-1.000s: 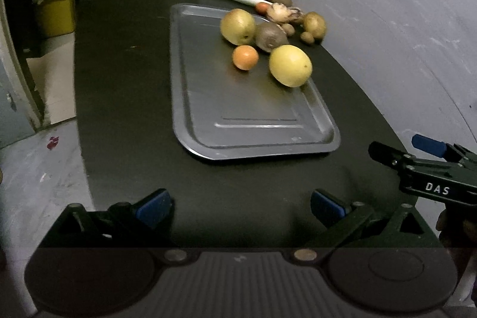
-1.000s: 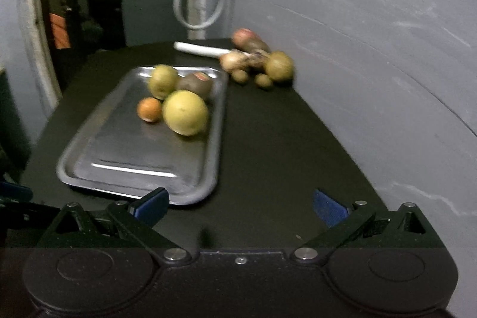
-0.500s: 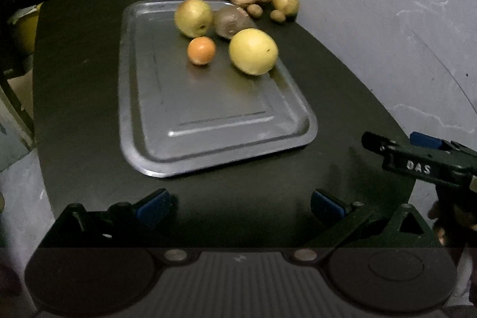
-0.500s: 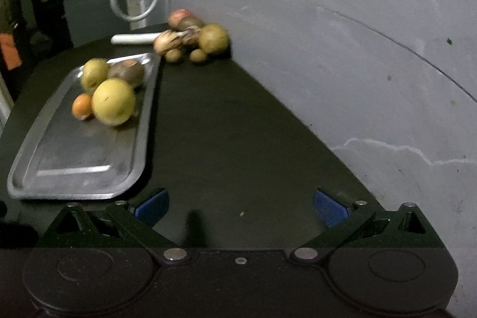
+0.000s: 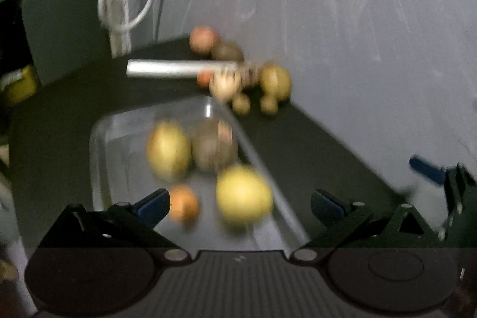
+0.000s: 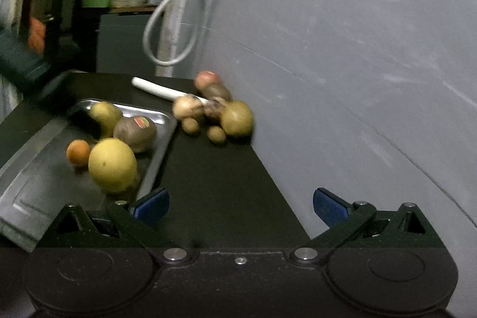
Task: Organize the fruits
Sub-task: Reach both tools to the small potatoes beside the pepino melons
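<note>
Both grippers had moved in closer to the fruit. The left gripper (image 5: pixel 238 203) hung over the tray (image 5: pixel 100 157), fingers spread and empty. The right gripper (image 6: pixel 240 203), fingers spread too, faced the loose fruits (image 6: pixel 237 118) on the bench (image 6: pixel 214 169), likely next to go in

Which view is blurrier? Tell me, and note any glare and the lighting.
Left wrist view: heavily motion-smeared, the large yellow fruit and white stick streaked; a small bright glint on the tray rim. Right wrist view: sharper, the sticker on the brown fruit shows, though edges are soft. Both views are dim, with fisheye bending at the borders.
</note>
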